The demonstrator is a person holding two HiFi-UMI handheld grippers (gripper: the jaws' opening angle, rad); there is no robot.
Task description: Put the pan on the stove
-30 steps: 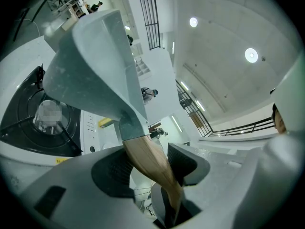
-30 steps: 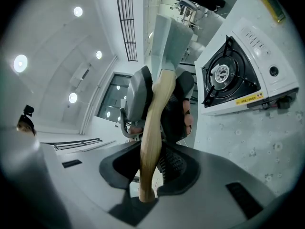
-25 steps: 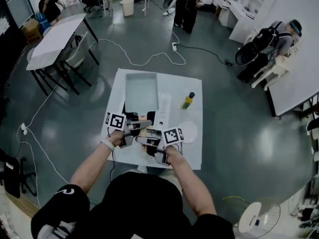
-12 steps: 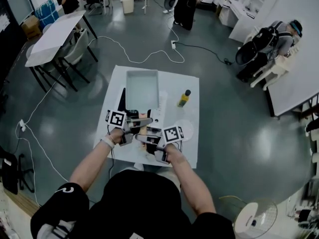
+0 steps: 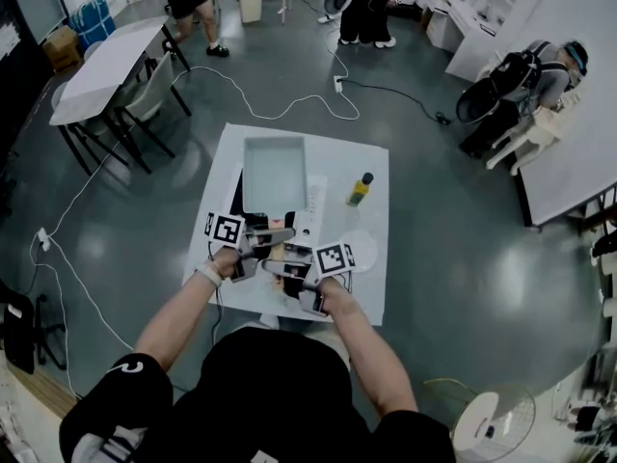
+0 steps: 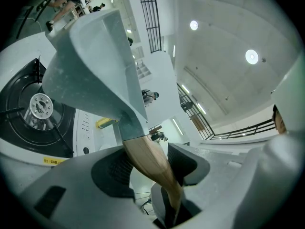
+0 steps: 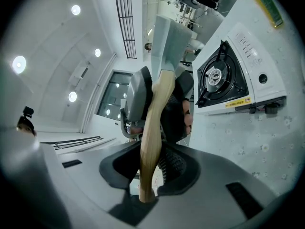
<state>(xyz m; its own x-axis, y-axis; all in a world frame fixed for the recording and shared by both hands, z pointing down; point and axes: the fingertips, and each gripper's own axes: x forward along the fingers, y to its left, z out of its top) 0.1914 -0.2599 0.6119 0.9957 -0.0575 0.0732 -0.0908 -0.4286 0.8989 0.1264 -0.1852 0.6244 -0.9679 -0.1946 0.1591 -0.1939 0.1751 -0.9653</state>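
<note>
- Pan [image 5: 275, 174]: rectangular, deep-sided, pale grey-blue, with a tan wooden handle [image 6: 147, 159]. It hangs roughly level above the stove, clear of the burner [image 6: 40, 106].
- Stove [image 7: 224, 82]: white, single-burner, black-topped, standing on a white table [image 5: 371, 297].

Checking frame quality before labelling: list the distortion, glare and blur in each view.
Head view: fisheye bends the room's edges; lamp glare patches the floor. Left gripper view: black vignette corners, ceiling lamp blown out, pan looms large. Right gripper view: same vignette; pan handle slightly soft, stove sharp.
</note>
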